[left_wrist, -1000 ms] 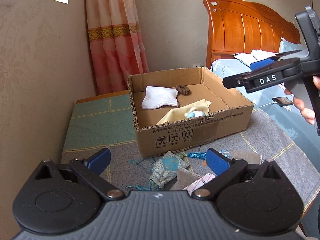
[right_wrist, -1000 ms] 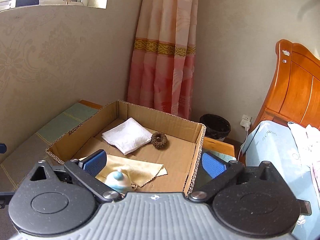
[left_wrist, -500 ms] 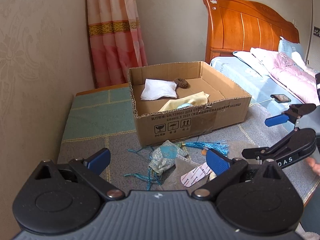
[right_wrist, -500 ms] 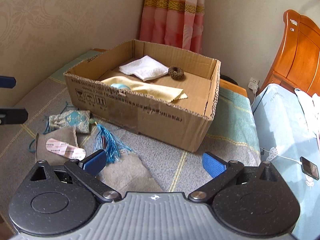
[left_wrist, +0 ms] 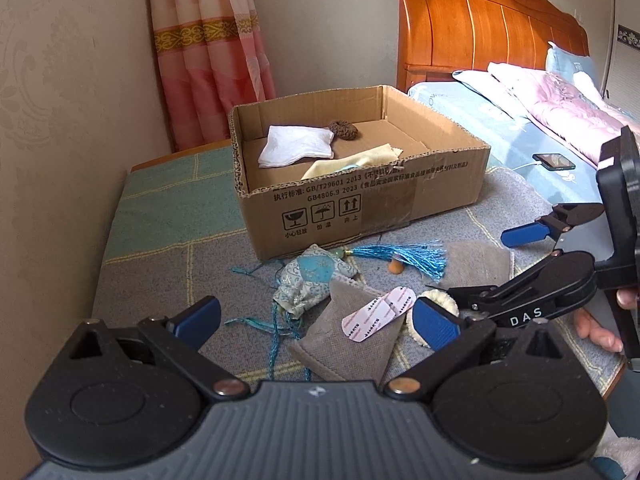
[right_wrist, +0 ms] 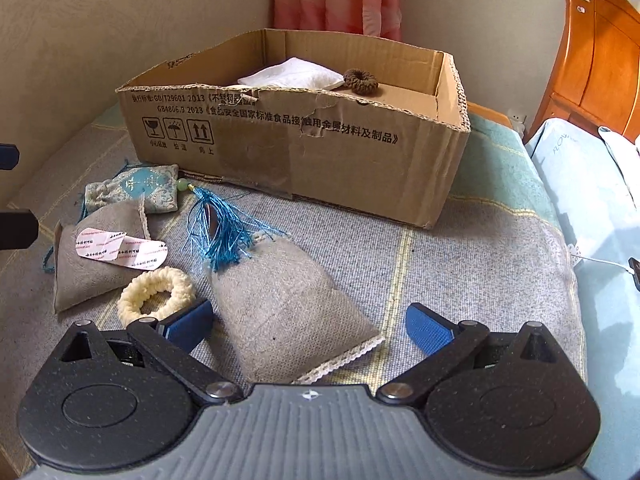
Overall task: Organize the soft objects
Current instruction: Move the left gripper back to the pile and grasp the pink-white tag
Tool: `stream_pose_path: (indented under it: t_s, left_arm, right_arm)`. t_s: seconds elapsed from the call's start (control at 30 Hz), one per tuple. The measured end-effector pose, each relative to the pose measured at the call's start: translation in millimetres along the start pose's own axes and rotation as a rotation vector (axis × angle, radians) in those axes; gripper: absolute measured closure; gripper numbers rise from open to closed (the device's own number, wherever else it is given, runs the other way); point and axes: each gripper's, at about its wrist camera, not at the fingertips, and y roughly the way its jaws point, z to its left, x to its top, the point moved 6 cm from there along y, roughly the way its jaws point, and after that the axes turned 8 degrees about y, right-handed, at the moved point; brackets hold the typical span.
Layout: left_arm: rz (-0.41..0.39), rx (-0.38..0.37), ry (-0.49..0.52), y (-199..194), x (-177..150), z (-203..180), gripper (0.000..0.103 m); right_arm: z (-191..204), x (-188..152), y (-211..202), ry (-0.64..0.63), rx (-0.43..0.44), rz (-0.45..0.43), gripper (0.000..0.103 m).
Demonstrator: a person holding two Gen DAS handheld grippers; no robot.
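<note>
left gripper [left_wrist: 316, 318]: fingers wide apart, holding nothing, hovering over the loose items on the blanket.
right gripper [right_wrist: 309, 322]: fingers wide apart, nothing between the pads; low over the near end of a grey pouch. In the left wrist view it comes in from the right, lower finger next to the cream scrunchie.
cardboard box [right_wrist: 360, 160]: open top, sits on the blanket, behind the loose items.
in box: white folded cloth [left_wrist: 296, 146], brown scrunchie [left_wrist: 343, 129] just beside it toward the back, yellow cloth [left_wrist: 352, 162] near the front wall with something pale blue under it, too hidden to identify.
grey pouch [right_wrist: 280, 304]: lies flat on the blanket, right in front of the right gripper, lace-trimmed end nearest the camera.
2nd grey pouch [right_wrist: 96, 256]: left of the 1st, pink-and-white sachet [right_wrist: 120, 250] lying on top of it.
cream scrunchie [right_wrist: 156, 294]: between the 2 grey pouches, just beside the right gripper's left finger.
brocade pouch [right_wrist: 134, 188]: blue-patterned, near the box front wall, with a green bead and blue tassel [right_wrist: 220, 228]; tassel end drapes onto the 1st grey pouch.
blanket [right_wrist: 460, 248]: grey and teal with yellow lines, under everything.
phone [left_wrist: 554, 161]: on the bed to the right, cable attached.
background: wooden headboard [left_wrist: 480, 28], pink curtain [left_wrist: 208, 48].
</note>
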Motion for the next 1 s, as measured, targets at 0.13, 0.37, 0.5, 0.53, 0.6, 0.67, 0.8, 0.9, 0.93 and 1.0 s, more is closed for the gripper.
stream_pose_path:
  t_s: [0.13,0.37,0.5,0.53,0.6,0.67,0.8,0.9,0.93,1.0]
  left_arm:
    - [0.006,-0.011,0.032,6.2,1.7,-6.3,0.001]
    - [-0.001,-0.09,0.124,15.8,10.1,-23.0,0.001]
    - [0.0,-0.161,0.145,27.5,16.3,-32.0,0.001]
    - [0.006,-0.181,0.154,32.6,17.1,-35.8,0.001]
    - [0.021,-0.213,0.168,39.7,17.5,-40.4,0.001]
    - [0.034,-0.263,0.179,46.5,16.1,-45.0,0.002]
    - [0.077,-0.364,0.196,52.9,11.4,-51.7,0.002]
    - [0.111,-0.398,0.202,53.4,4.6,-54.2,0.002]
    - [0.116,-0.402,0.207,51.3,1.8,-55.5,0.002]
    - [0.119,-0.407,0.23,46.1,-2.1,-57.7,0.002]
  right_arm:
    - [0.3,4.1,4.5,0.001,0.001,-0.02,0.0]
    - [-12.1,3.6,3.3,0.014,-0.007,-0.029,0.0]
    - [-17.5,-3.5,-1.0,0.009,0.002,-0.067,0.0]
    - [-18.2,-4.9,-1.8,0.009,-0.001,-0.074,0.0]
    - [-19.2,-5.6,-2.7,0.015,-0.007,-0.073,0.0]
    - [-19.8,-6.2,-3.2,0.012,-0.006,-0.076,0.0]
    - [-21.9,-9.4,-5.5,-0.001,0.01,-0.09,0.0]
    - [-22.3,-10.4,-6.1,-0.008,0.017,-0.097,0.0]
    - [-22.6,-10.7,-6.2,-0.008,0.018,-0.1,0.0]
    - [-22.6,-10.9,-6.2,-0.012,0.021,-0.102,0.0]
